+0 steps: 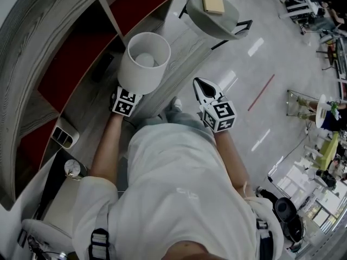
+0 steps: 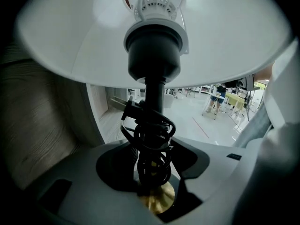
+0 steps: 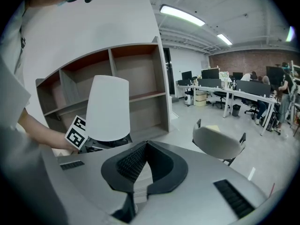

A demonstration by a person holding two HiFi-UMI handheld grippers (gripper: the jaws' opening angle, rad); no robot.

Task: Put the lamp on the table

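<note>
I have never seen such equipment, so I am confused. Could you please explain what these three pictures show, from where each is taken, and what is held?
There is no robot: a person holds a two-jaw tool in each hand. One picture comes from a camera on the person's head, looking down; the other two from cameras riding on the tools. The left gripper has its jaws open around the thin stem of a white-shaded lamp, not pressing it. The lamp seems to stand on a pale wooden surface beside a shelf. The right gripper is shut, empty, in the air.
</note>
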